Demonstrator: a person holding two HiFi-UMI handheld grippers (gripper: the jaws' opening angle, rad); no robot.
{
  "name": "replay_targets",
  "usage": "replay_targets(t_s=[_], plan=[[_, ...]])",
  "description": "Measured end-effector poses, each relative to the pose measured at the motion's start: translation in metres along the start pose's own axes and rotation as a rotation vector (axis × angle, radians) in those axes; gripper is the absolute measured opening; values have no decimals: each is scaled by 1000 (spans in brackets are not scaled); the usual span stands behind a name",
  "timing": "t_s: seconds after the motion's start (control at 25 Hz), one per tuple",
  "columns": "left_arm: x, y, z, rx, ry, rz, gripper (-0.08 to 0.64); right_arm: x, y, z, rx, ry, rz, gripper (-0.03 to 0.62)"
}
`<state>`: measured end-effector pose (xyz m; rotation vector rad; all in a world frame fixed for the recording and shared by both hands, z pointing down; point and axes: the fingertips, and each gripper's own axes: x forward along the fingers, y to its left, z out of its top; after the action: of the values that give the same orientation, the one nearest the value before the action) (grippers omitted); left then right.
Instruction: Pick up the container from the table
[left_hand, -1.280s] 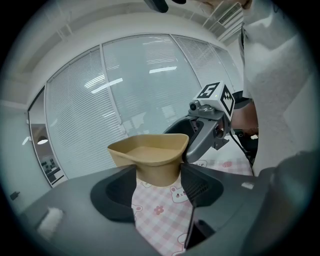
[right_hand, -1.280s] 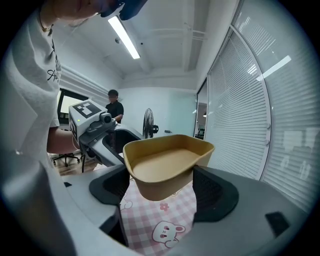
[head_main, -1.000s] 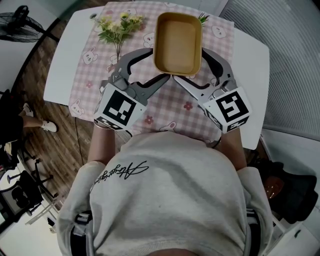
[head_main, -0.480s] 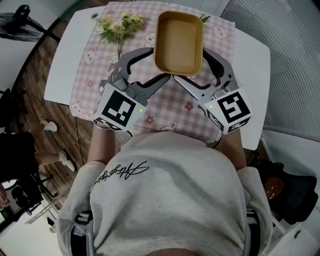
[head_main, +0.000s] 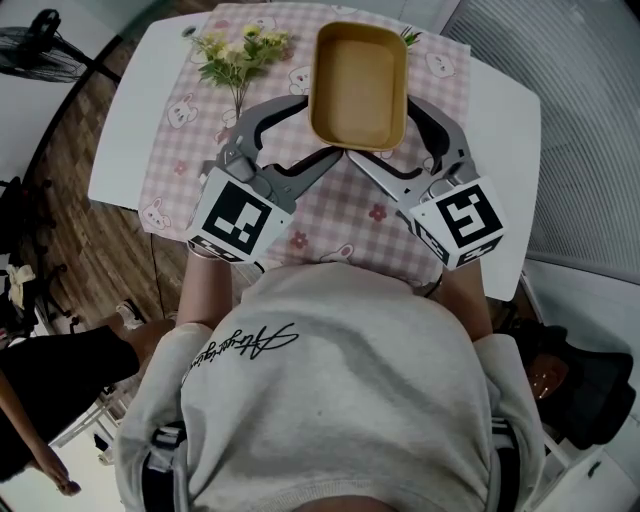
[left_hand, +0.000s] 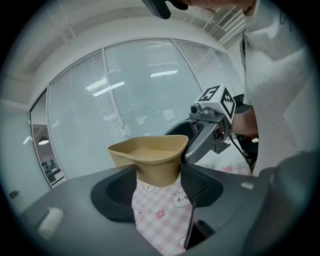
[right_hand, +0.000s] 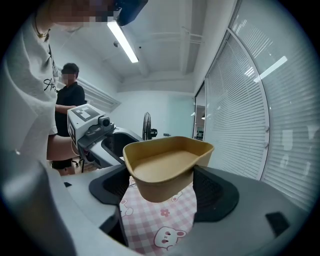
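The tan oblong container (head_main: 358, 85) hangs above the pink checked tablecloth (head_main: 330, 215), carried by both grippers from its near end. My left gripper (head_main: 320, 128) comes in from the left and my right gripper (head_main: 378, 128) from the right, their jaws partly hidden under the container. In the left gripper view the container (left_hand: 150, 157) sits between the two dark pads of the left gripper (left_hand: 159, 175), with cloth showing below. The right gripper view shows the container (right_hand: 165, 167) clamped in the right gripper (right_hand: 162, 187) in the same way. It is empty.
A small bunch of flowers (head_main: 235, 50) lies on the cloth at the far left. The white table (head_main: 130, 130) ends close on the left and right. A fan (head_main: 40, 45) stands on the floor. A person in black (head_main: 60, 385) is on the floor at lower left.
The container and both grippers keep their places. A person on the floor at the left edge has walked toward the lower left corner.
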<state>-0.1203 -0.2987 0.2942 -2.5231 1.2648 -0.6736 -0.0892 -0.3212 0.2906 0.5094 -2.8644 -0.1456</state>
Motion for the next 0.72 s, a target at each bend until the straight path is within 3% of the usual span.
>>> replay_targets(t_s=[0.72], plan=[[-1,-6,-1,-15,0,-1,272,-3,4,-3,15,-5,6,394]])
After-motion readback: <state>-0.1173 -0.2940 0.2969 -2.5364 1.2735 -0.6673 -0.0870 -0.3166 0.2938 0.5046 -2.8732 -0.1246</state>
